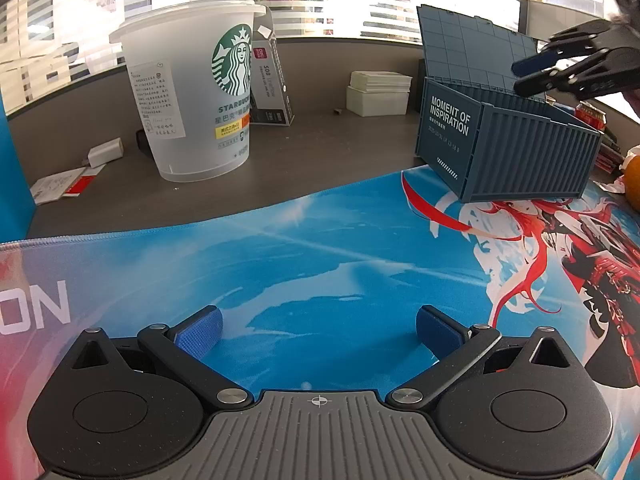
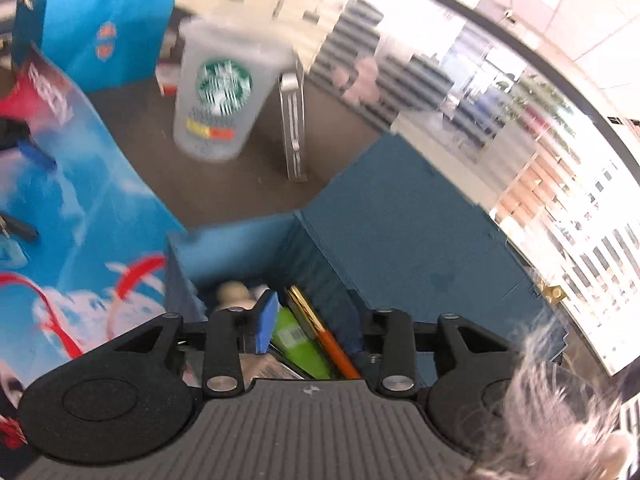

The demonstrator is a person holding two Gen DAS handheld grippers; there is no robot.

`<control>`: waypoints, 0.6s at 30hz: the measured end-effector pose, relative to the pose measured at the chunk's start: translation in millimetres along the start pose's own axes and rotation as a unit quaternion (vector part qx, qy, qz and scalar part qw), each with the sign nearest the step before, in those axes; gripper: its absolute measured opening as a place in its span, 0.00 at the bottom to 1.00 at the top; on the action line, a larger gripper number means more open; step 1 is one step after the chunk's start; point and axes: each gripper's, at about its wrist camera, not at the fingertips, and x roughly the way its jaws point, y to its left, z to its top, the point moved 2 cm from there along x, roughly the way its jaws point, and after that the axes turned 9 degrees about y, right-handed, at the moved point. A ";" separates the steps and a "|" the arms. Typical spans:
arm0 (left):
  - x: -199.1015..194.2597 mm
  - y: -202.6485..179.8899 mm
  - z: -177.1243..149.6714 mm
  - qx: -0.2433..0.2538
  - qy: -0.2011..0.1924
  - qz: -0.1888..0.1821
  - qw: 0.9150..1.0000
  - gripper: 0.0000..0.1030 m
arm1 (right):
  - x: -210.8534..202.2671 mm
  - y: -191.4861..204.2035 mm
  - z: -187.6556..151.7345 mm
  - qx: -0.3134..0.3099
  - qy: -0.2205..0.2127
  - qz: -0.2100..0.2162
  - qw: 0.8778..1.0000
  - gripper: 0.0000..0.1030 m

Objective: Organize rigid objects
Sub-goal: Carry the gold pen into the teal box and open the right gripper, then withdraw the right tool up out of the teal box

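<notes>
A blue container-style box (image 1: 508,152) stands at the far right of the printed desk mat (image 1: 320,260), its lid (image 1: 472,48) raised. My right gripper (image 1: 520,77) hovers over the box's opening. In the right wrist view, the right gripper (image 2: 312,312) stands open just above the box's inside (image 2: 240,248). An orange and gold pen (image 2: 320,332) lies there beside a green packet (image 2: 298,340) and a pale round thing (image 2: 232,292). The pads do not press on the pen. My left gripper (image 1: 318,320) is open over the mat, holding nothing.
A large frosted Starbucks cup (image 1: 192,92) stands at the back left, a dark carton (image 1: 270,80) behind it. White stacked boxes (image 1: 378,92) sit mid-back, and a white charger (image 1: 105,152) and papers at the left. An orange fruit (image 1: 632,184) and a red can (image 1: 590,114) lie past the box.
</notes>
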 end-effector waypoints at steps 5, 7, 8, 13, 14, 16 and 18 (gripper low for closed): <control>-0.3 1.6 0.2 -0.007 -0.002 0.000 1.000 1.00 | -21.7 21.1 -4.9 0.070 -0.051 0.050 0.995 0.38; -0.3 3.2 0.1 -0.014 -0.003 0.004 1.000 1.00 | -25.8 36.7 -9.4 0.091 -0.068 0.070 0.991 0.63; -0.5 3.7 0.1 -0.018 -0.003 0.005 1.000 1.00 | -27.5 45.7 -11.7 0.097 -0.077 0.072 0.990 0.69; -1.6 11.0 -0.4 -0.047 -0.009 0.015 0.999 1.00 | -24.9 95.7 -26.7 0.127 -0.106 0.092 0.982 0.93; -2.0 12.7 -0.6 -0.054 -0.010 0.018 0.998 1.00 | -20.4 104.5 -28.8 0.138 -0.109 0.093 0.980 0.94; -2.6 15.7 -0.6 -0.064 -0.012 0.022 0.998 1.00 | -13.9 115.9 -33.4 0.162 -0.117 0.097 0.975 0.99; -2.8 17.9 -0.7 -0.072 -0.013 0.027 0.997 1.00 | -5.4 124.7 -37.8 0.196 -0.125 0.090 0.968 1.00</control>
